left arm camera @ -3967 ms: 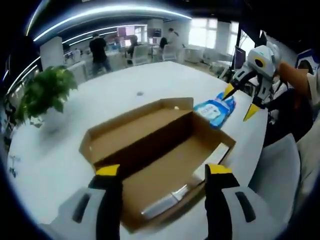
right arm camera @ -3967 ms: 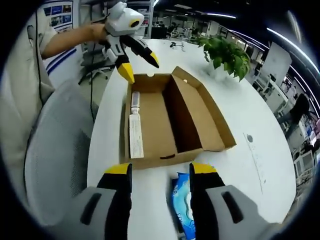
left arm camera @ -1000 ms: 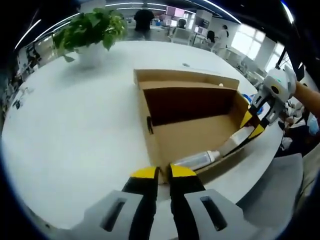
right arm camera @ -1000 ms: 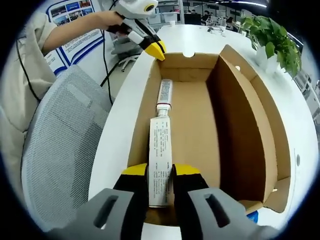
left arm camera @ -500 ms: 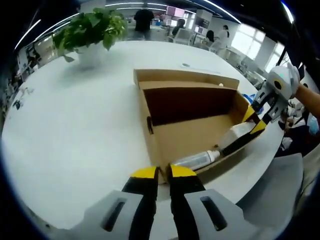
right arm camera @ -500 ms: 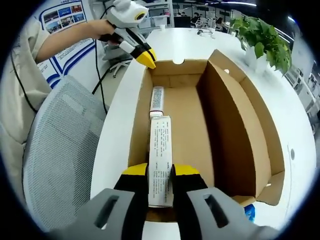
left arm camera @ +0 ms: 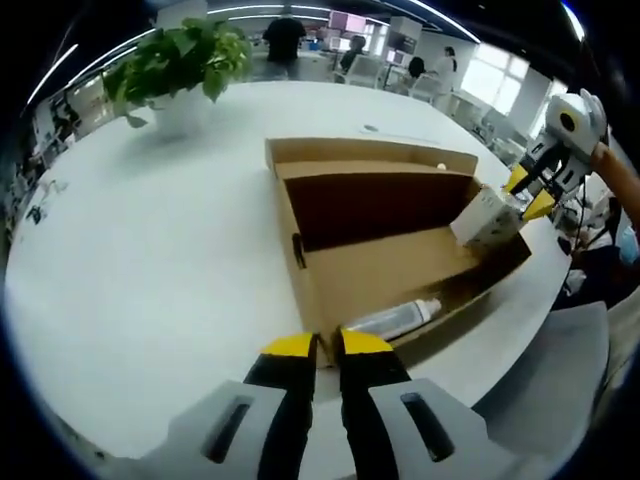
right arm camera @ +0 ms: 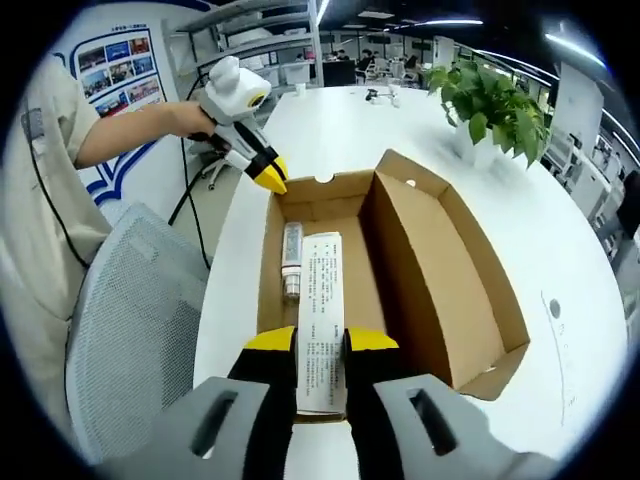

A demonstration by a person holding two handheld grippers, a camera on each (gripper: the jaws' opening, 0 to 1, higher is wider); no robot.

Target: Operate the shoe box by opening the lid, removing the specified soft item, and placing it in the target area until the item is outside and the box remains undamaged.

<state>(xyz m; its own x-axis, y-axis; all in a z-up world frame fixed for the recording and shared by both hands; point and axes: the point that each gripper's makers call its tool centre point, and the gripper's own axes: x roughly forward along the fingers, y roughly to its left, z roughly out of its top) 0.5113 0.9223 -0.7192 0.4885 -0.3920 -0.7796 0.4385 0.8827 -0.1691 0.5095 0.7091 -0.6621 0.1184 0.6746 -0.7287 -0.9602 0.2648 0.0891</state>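
Two views: first the left gripper view, then the right gripper view.
Left gripper view, box: the shoe box (left arm camera: 390, 265) sits open on the white table (left arm camera: 130, 260), lid folded back toward the plant (left arm camera: 175, 60).
Left gripper view, left gripper (left arm camera: 318, 346): its jaws are pinched nearly shut on the near corner of the box, pinning it in place.
Left gripper view, right gripper (left arm camera: 530, 192): it hovers over the far end of the box with the white tube (left arm camera: 487, 217) clamped between its jaws.
Left gripper view, small bottle (left arm camera: 392, 319): it lies inside the box by the near wall.
Right gripper view, right gripper (right arm camera: 320, 340): its jaws squeeze the flat tail of the tube (right arm camera: 320, 318).
Right gripper view, change: half a second ago the tube rested on the box floor; now it hangs above the box (right arm camera: 400, 260).
Right gripper view, left gripper (right arm camera: 272, 177): it grips the far corner of the box.
Right gripper view, meaning: the soft thing is nearly out. I think it next goes onto the table beside the box.
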